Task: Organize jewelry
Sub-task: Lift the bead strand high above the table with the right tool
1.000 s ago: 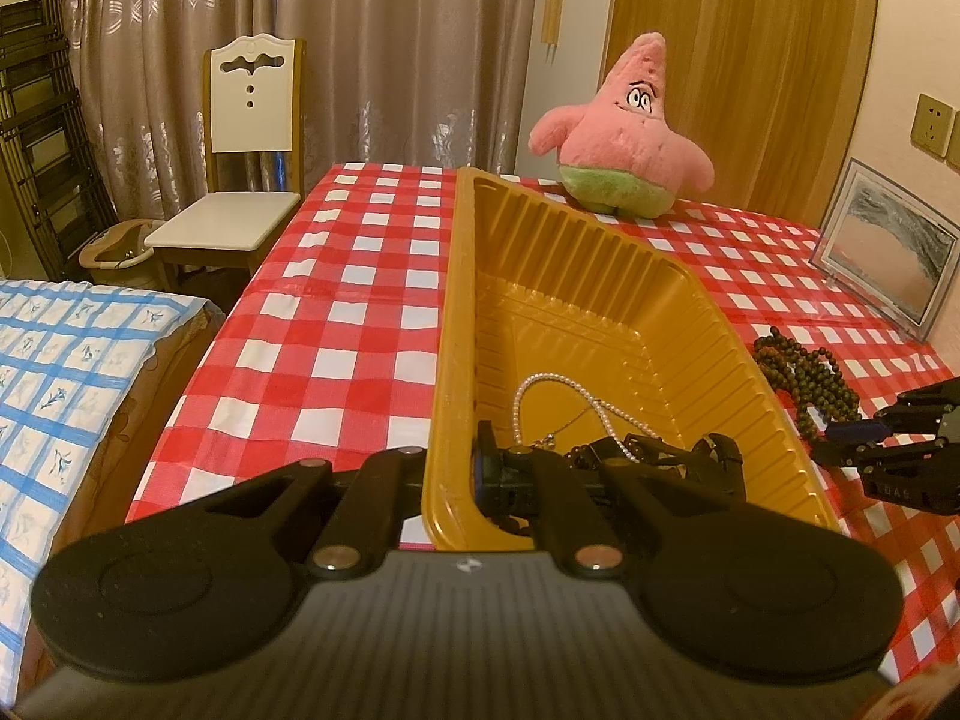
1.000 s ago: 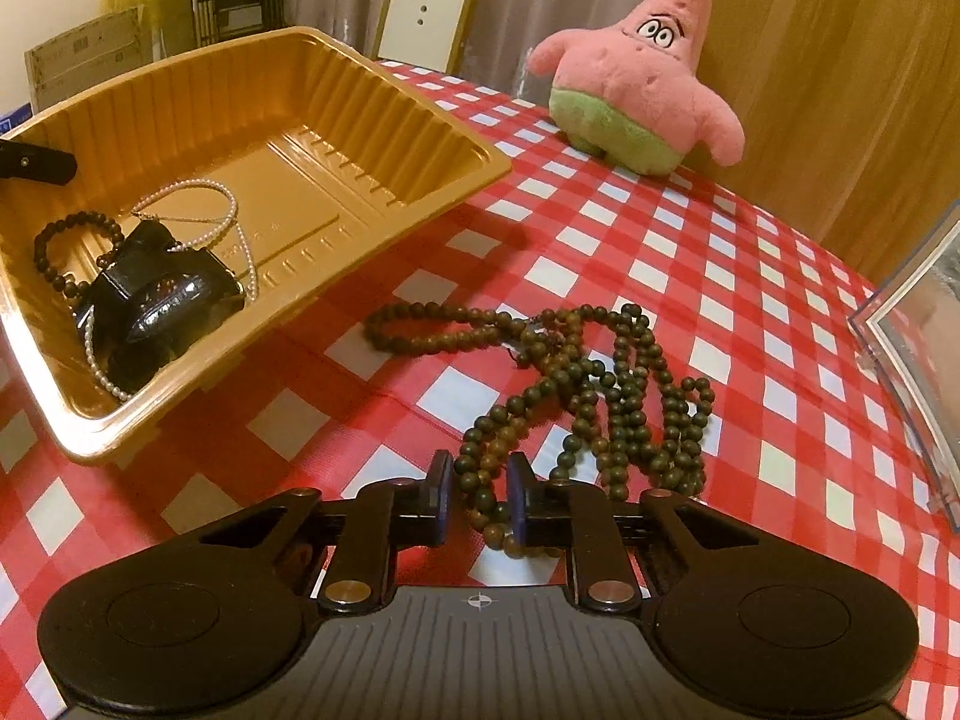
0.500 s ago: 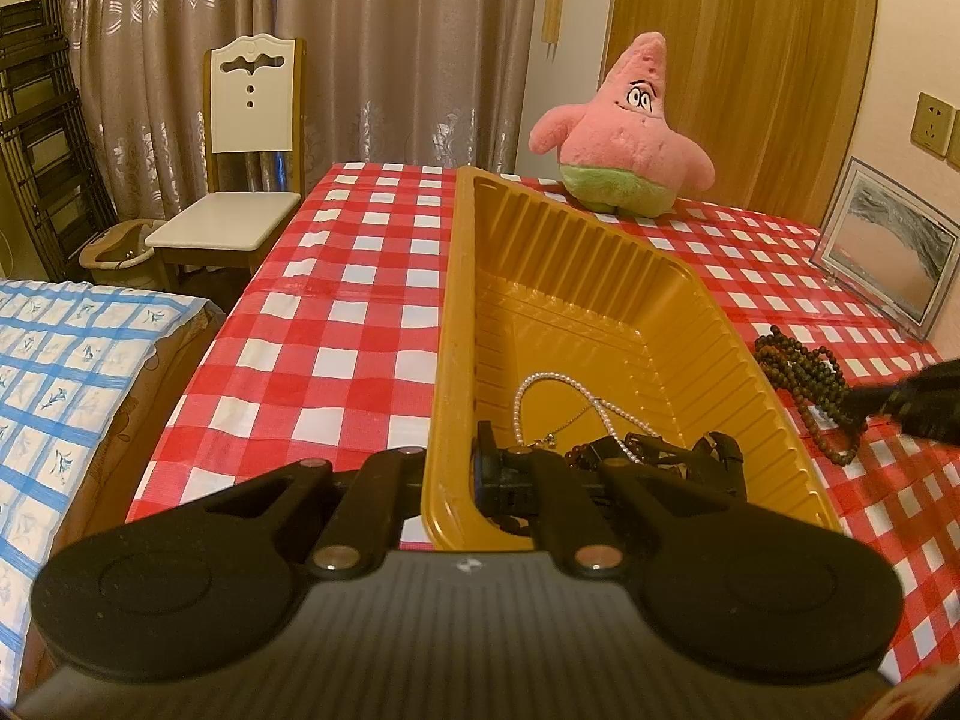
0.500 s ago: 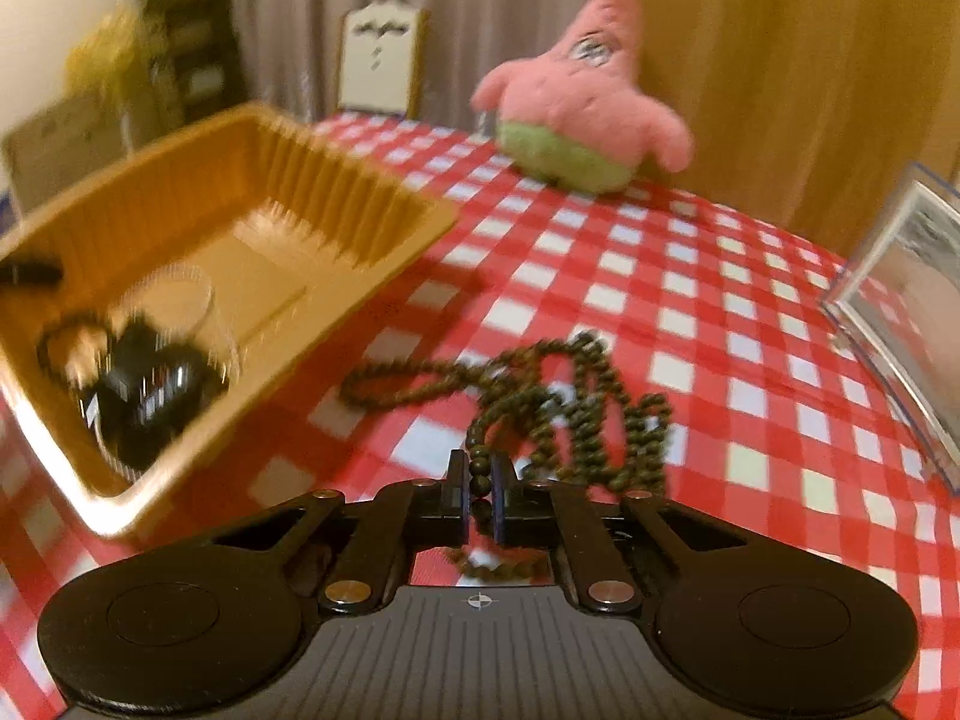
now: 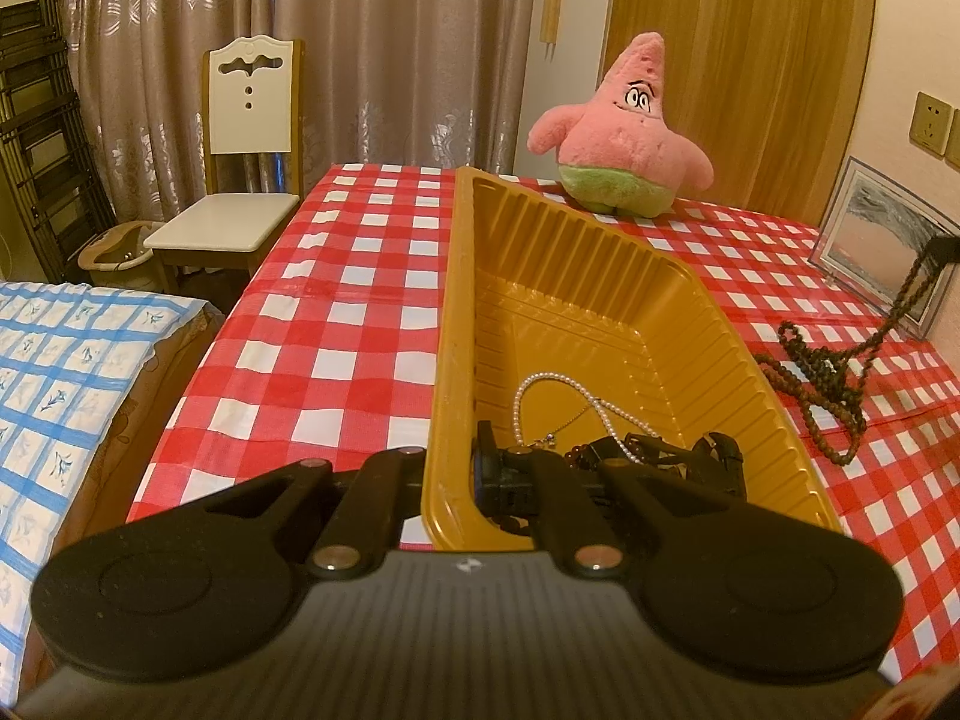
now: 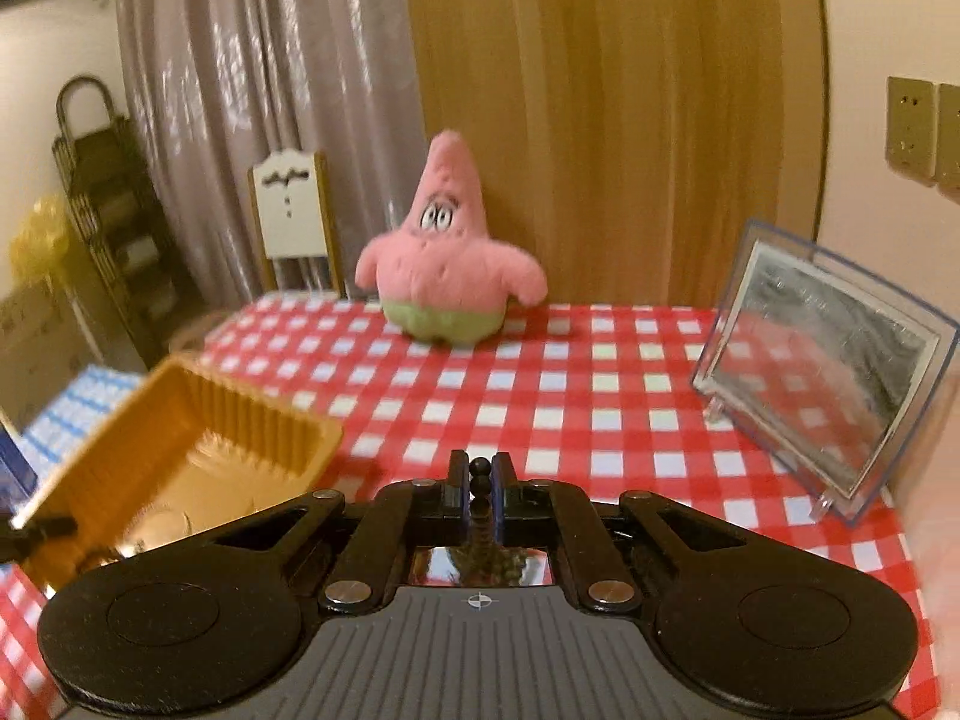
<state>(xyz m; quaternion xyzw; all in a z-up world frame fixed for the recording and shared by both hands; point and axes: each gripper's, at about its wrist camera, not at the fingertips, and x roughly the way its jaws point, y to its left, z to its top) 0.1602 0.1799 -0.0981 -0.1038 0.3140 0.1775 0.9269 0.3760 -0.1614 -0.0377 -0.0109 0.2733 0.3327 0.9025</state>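
Gripping near rim of yellow tray (image 5: pixel 576 276): left gripper (image 5: pixel 450 474) | right gripper (image 6: pixel 478 480) clamped on dark bead necklace (image 5: pixel 840 372), strand partly lifted | pearl necklace (image 5: pixel 570 396) inside tray.

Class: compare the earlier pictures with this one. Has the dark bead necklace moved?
Yes. The dark bead necklace now rises off the checked tablecloth toward the picture frame, pinched in the right gripper.

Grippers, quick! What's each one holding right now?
Left gripper: shut on the yellow tray's wall.
Right gripper: shut on the dark bead necklace, lifting it.
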